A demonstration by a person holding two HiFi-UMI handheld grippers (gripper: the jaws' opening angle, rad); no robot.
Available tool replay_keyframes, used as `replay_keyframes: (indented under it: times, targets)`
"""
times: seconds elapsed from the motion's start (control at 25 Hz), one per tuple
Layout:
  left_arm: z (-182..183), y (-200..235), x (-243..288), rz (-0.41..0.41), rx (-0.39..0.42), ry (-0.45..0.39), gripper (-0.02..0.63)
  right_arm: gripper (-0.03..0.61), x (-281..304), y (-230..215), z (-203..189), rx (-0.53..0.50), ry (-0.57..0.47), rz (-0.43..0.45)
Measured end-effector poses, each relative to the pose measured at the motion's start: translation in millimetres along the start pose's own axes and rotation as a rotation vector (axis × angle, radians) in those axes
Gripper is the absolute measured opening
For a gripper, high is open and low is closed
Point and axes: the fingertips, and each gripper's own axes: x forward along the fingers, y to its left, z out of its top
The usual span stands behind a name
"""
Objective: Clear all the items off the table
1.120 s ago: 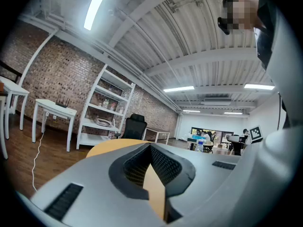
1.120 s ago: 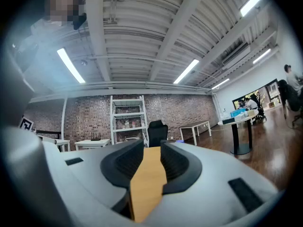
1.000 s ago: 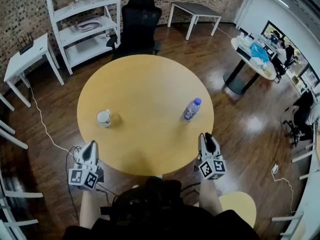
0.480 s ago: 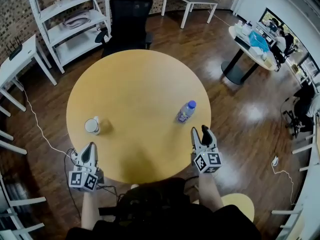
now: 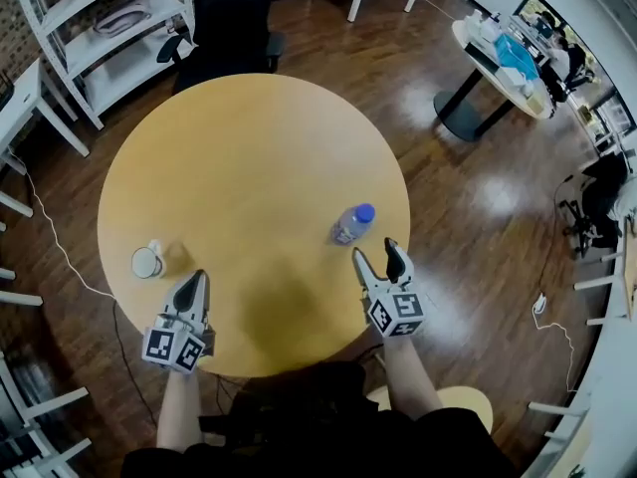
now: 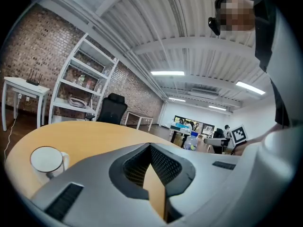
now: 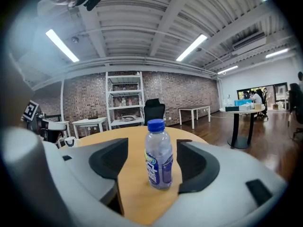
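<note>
A clear water bottle [image 5: 351, 224] with a blue cap stands upright on the round wooden table [image 5: 249, 137]. My right gripper [image 5: 377, 254] sits just short of it and is open. Its jaws have just been opening, and nothing is between the pads. In the right gripper view the bottle [image 7: 158, 155] shows in the gap ahead of the right gripper [image 7: 152, 148], untouched. A white mug [image 5: 147, 262] stands near the table's left edge. My left gripper [image 5: 194, 282] is shut and empty, to the right of the mug [image 6: 47, 161].
Behind the table stand a black office chair [image 5: 234, 18] and a white shelf unit [image 5: 100, 28]. A small white table [image 5: 20, 98] is at the left. A second round table [image 5: 498, 58] with things on it stands at the right. A cable [image 5: 60, 237] lies on the floor.
Both grippers have come forward over the table's near edge. The right jaws went from shut to wide open and now face the bottle. The left gripper came closer to the mug.
</note>
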Motion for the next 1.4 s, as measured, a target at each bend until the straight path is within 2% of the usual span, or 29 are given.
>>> replay_keyframes:
  times: [0.04, 0.08, 0.12, 0.2, 0.24, 0.48, 1.04, 1.16, 1.28, 1.4]
  targets:
    - [0, -4, 9, -0.009, 0.004, 0.003, 0.002, 0.333, 6, -2, -3, 0.0, 0.009, 0.012]
    - [0, -7, 17, -0.015, 0.005, 0.005, 0.002, 0.389, 11, -3, -6, 0.006, 0.018, 0.025]
    - [-1, -9, 24, -0.018, 0.004, 0.009, 0.002, 0.411, 17, -4, -9, 0.017, 0.027, 0.036]
    - [-5, -12, 34, -0.021, 0.001, 0.021, 0.002, 0.417, 29, -4, -17, 0.04, 0.05, 0.055]
    - [-8, -13, 39, -0.021, 0.0, 0.031, 0.002, 0.463, 35, -4, -21, 0.045, 0.064, 0.063]
    - [-25, -14, 57, -0.012, 0.007, 0.092, 0.002, 0.463, 61, -3, -40, 0.007, 0.109, 0.093]
    - [-46, -16, 69, 0.022, -0.03, 0.128, 0.002, 0.462, 96, -6, -51, -0.017, 0.128, 0.147]
    - [-47, -17, 66, 0.026, -0.032, 0.13, 0.002, 0.445, 98, -9, -53, -0.025, 0.132, 0.135]
    - [-43, -12, 61, 0.037, -0.032, 0.123, 0.002, 0.394, 102, -12, -53, -0.031, 0.133, 0.107]
    - [-38, -8, 52, 0.048, -0.028, 0.116, 0.002, 0.391, 102, -10, -54, -0.036, 0.149, 0.093]
